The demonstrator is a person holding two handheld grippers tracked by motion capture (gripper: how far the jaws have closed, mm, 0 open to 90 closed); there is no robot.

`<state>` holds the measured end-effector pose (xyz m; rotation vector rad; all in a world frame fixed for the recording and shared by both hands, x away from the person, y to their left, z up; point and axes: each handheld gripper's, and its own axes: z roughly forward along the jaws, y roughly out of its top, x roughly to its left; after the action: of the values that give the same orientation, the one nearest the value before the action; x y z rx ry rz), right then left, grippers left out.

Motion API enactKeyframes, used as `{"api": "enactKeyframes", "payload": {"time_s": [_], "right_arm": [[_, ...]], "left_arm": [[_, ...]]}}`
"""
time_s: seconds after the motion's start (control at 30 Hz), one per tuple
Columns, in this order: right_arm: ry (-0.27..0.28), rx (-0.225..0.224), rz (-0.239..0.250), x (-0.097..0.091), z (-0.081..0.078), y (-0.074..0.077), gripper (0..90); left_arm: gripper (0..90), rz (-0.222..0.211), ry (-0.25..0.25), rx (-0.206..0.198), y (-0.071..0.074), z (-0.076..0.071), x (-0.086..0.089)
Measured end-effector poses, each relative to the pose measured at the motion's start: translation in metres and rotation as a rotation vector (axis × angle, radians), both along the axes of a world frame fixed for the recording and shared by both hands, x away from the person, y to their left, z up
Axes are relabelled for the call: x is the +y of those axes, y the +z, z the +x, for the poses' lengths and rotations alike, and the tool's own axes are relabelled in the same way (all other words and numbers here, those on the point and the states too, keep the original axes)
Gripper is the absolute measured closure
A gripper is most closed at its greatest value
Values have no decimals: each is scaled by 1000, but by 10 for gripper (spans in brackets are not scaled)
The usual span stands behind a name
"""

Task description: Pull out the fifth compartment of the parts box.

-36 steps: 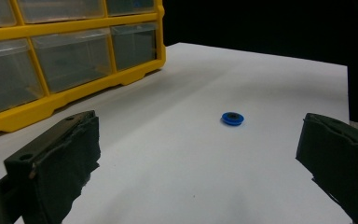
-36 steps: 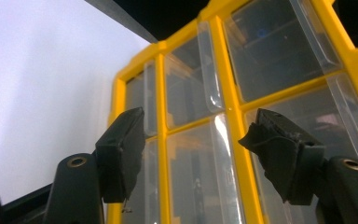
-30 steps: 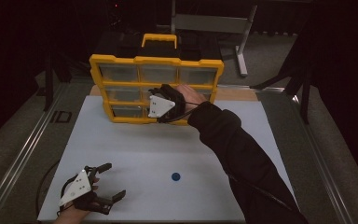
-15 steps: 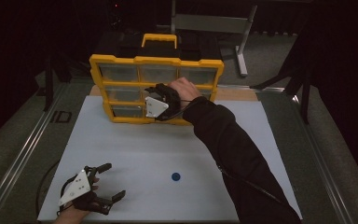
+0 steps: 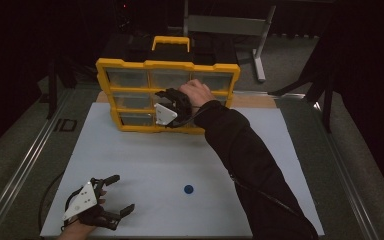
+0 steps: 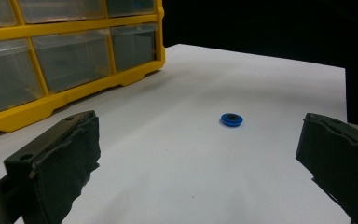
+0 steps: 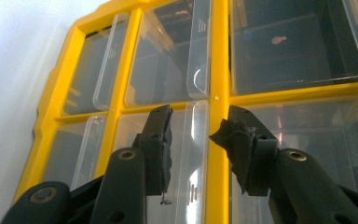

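- Desk (image 5: pixel 260 150), covered by a white sheet, carries everything; its near half is bare apart from one small part and the resting left tool
- Organiser (image 5: pixel 130 65), a yellow frame of clear drawers with a carry handle on top, stands upright at the middle of the far edge of the sheet, drawer fronts facing the person
- Sleeve (image 5: pixel 250 165) of the right arm runs from the near right corner diagonally up to the organiser front
- Right tool (image 5: pixel 176 106) is at the middle row of drawers, a little further left along the front than it was a second ago, when it hung slightly lower and to the right; its jaws have just been closing
- Right tool's own view (image 7: pixel 193 130) has the jaws straddling the clear pull lip (image 7: pixel 196 140) of a drawer beside a yellow divider; they are partly narrowed, with small gaps still showing at the pads, so I read it as not yet clenched on the lip
- That narrowing suggests the step in hand is taking hold of this drawer's pull to slide it out; the grip looks nearly made
- Left tool (image 5: pixel 114 196) sits at the near left corner, released, jaws spread wide with nothing between them, unmoved over the last second
- Blue ring (image 5: pixel 188 189), a small washer-like part, lies flat near the middle of the near edge, well apart from both tools; it probably awaits the opened drawer
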<state>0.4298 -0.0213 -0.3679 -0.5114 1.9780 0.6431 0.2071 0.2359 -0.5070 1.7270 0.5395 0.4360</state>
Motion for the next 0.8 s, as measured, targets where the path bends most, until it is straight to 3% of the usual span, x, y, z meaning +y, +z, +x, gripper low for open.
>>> {"api": "enactKeyframes", "payload": {"time_s": [0.47, 0.8], "right_arm": [[-29, 3, -19, 0, 7, -9, 645], [-46, 2, -4, -1, 11, -12, 667]], "left_arm": [[0, 0, -2, 3, -1, 0, 0], [0, 2, -4, 1, -1, 0, -1]]}}
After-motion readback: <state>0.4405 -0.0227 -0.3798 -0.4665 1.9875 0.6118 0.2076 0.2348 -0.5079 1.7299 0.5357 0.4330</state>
